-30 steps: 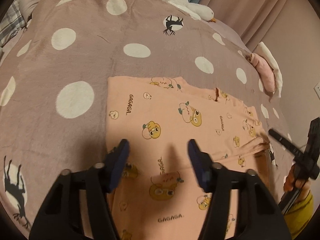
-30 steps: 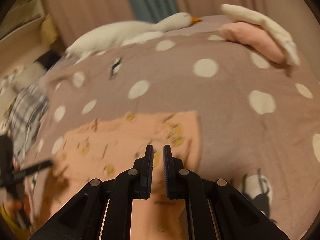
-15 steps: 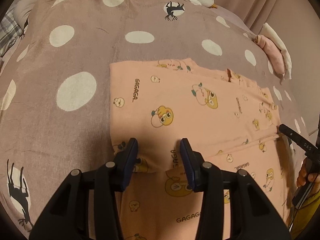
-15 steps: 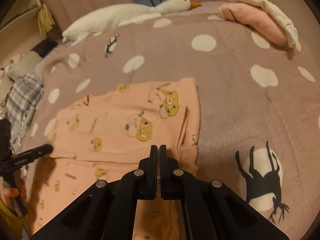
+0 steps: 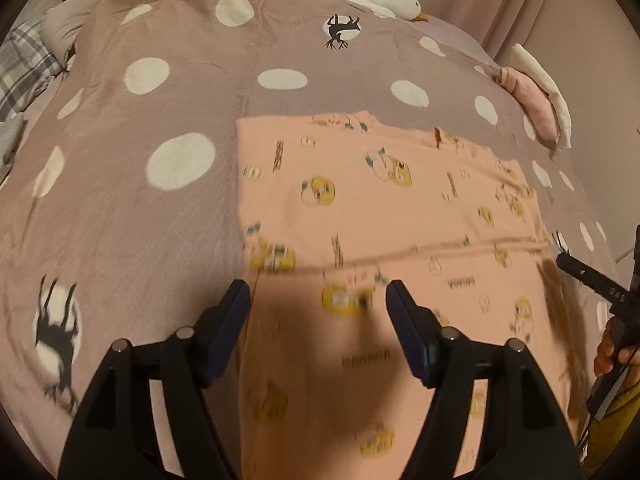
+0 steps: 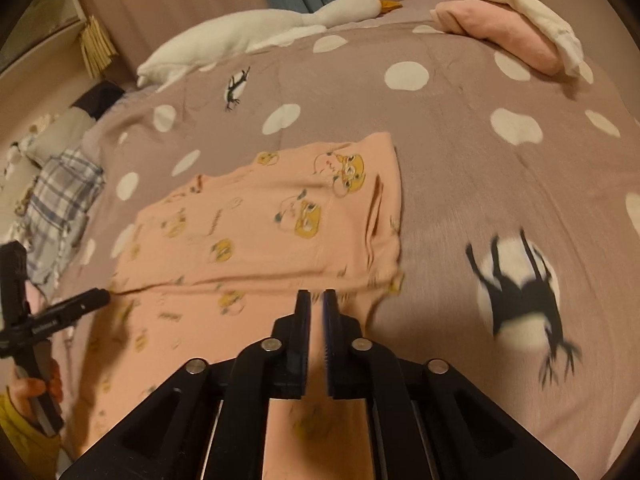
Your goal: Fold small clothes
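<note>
We see the left gripper point(image 5: 318, 300) opening, its jaws wider than half a second ago and nothing between them; the right gripper point(image 6: 317, 300), pressed shut a moment ago, shows a slim gap and is opening; the peach garment point(image 5: 380, 208) looks blurrier now.

Your left gripper point(image 5: 318, 296) points steeply downward, its two dark padded fingers point(image 5: 404, 312) spread wide and opening further, with nothing pinched between them. Your right gripper point(image 6: 316, 300) also angles downward, its jaws nearly together and just starting to part, leaving a thin slit between the pads with nothing gripped there. From the left wrist view, your right hand point(image 5: 614, 354) appears at the right edge, fingers wrapped around the tool's handle, a yellow sleeve point(image 5: 612, 436) below it. From the right wrist view, your left hand point(image 6: 34, 388) sits at the lower left edge, curled around its handle, with a yellow cuff.
</note>
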`<state>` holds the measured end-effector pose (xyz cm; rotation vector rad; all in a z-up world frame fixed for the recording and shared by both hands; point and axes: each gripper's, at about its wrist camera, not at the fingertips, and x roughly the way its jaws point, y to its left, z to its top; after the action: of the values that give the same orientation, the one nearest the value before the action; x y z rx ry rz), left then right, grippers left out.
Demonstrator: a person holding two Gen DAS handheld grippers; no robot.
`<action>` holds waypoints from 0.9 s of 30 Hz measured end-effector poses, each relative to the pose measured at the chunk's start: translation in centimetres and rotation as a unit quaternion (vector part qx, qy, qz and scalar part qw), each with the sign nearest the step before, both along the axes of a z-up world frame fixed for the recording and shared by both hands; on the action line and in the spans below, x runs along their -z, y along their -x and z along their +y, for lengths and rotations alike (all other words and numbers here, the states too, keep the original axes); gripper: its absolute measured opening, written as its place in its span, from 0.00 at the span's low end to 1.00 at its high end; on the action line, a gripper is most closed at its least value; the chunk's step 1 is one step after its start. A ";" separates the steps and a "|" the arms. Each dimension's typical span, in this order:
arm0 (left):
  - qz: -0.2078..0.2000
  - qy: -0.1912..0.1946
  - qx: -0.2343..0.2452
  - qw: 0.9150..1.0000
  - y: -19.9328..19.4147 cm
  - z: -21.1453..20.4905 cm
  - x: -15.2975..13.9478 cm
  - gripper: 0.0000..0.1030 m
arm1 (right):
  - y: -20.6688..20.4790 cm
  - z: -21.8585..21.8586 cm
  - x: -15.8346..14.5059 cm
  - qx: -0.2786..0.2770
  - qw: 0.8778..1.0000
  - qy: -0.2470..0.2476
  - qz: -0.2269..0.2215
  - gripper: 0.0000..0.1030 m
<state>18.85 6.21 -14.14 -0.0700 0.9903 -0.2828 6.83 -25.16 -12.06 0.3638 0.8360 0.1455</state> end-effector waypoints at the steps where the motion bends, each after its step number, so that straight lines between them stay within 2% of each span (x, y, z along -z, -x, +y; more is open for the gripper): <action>1: 0.002 0.000 0.001 1.000 0.7 0.1 -0.1 0.69 | 0.9 -0.2 0.0 0.002 1.000 -0.012 0.002 0.21; 4: 0.004 -0.010 0.000 1.000 2.7 0.3 -0.2 0.74 | 3.0 -0.4 0.1 0.005 0.999 -0.031 0.005 0.38; 10: 0.013 -0.010 -0.001 1.000 6.6 1.2 0.4 0.79 | 6.4 -0.4 0.6 0.001 0.999 -0.046 0.022 0.42; 16: 0.053 0.052 -0.011 0.997 9.3 4.3 1.9 0.79 | 9.0 -0.7 1.8 0.002 0.997 -0.053 0.049 0.43; 21: 0.074 0.132 -0.002 0.988 11.2 6.6 2.5 0.79 | 10.7 -1.0 3.2 -0.017 0.994 -0.076 0.077 0.44; 24: 0.077 0.159 0.010 0.984 11.7 6.6 2.5 0.79 | 10.9 -1.1 3.5 -0.030 0.992 -0.096 0.080 0.44; 27: 0.081 0.198 0.020 0.977 11.2 6.1 2.7 0.78 | 10.4 -0.8 3.7 -0.039 0.990 -0.111 0.079 0.44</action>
<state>7.61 12.29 -16.83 -0.4428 1.0858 -0.5167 -3.58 -25.99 -15.76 0.5572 0.9939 0.2879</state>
